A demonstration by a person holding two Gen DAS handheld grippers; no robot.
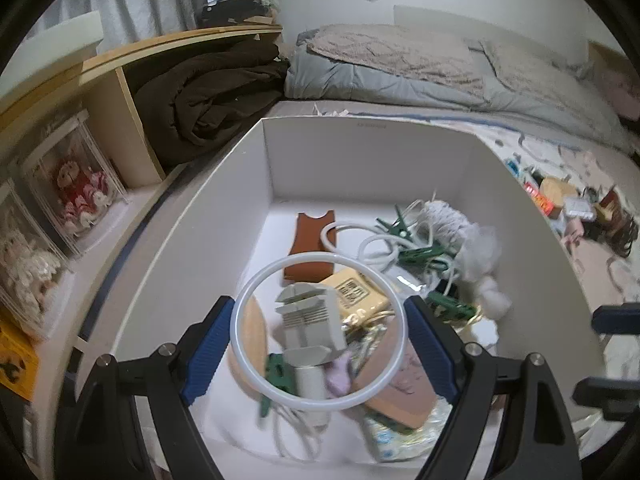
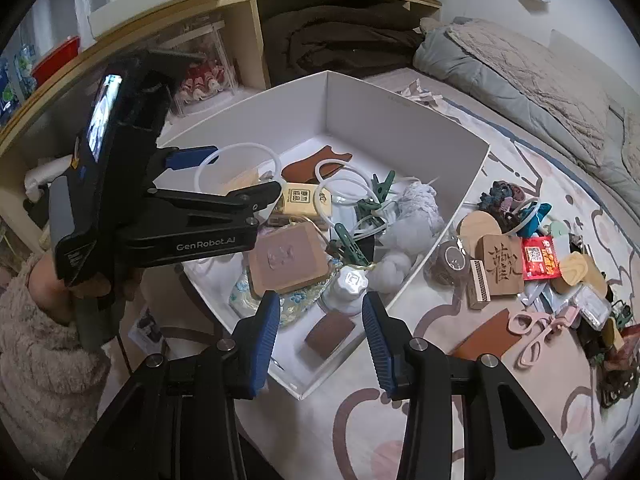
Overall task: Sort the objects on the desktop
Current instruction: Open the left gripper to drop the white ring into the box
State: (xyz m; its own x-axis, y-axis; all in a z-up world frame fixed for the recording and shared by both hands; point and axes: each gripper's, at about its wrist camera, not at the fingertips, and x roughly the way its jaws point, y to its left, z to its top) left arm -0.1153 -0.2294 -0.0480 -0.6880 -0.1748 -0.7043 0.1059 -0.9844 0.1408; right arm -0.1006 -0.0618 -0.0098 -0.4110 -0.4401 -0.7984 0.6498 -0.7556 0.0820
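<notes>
The left gripper (image 1: 319,354) is clamping a thin white plastic ring (image 1: 256,288) across its width, hovering above the white cardboard box (image 1: 224,184); release lies straight below. The right gripper (image 2: 321,334) is idling nearby, jaws apart, empty.

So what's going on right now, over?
Left gripper holds white ring over white box. Right gripper open, empty. Unsorted pile beside box.

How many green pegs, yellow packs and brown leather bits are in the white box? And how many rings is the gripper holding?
Green pegs: 3 (one more green bit is too blurry to count)
Yellow pack: 1
Brown leather bit: 1
Ring held in left gripper: 1
Total: 6
</notes>
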